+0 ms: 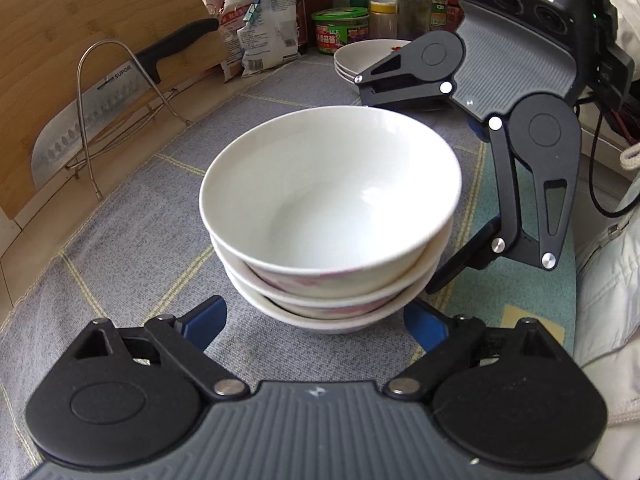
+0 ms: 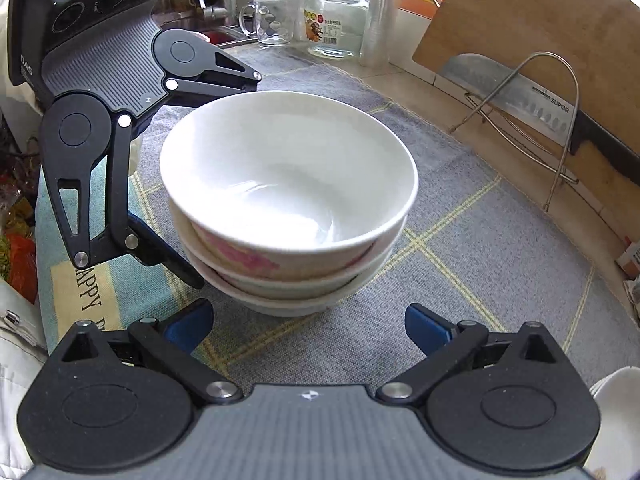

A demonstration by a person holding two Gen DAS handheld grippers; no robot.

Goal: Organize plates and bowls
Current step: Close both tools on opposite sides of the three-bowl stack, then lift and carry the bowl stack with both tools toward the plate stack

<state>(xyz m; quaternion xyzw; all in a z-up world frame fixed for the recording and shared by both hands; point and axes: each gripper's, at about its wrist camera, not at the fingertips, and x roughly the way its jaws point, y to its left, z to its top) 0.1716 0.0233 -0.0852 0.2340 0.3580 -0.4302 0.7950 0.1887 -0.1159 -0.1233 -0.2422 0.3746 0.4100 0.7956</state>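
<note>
A stack of three white bowls (image 1: 328,216) with pink patterns stands on the grey mat (image 1: 140,248); it also shows in the right wrist view (image 2: 288,200). My left gripper (image 1: 316,320) is open, its blue fingertips (image 1: 204,320) just short of the stack's base on either side. My right gripper (image 2: 308,324) is open too, facing the stack from the opposite side. Each gripper shows in the other's view, the right (image 1: 520,128) and the left (image 2: 112,120), jaws spread around the stack. A stack of white plates (image 1: 360,60) sits behind.
A cleaver (image 1: 100,120) rests in a wire rack (image 1: 120,92) against a wooden cutting board (image 1: 60,40). Jars, bottles and a bag (image 1: 260,28) crowd the back. A glass mug (image 2: 268,20) and jar (image 2: 336,24) stand by the sink.
</note>
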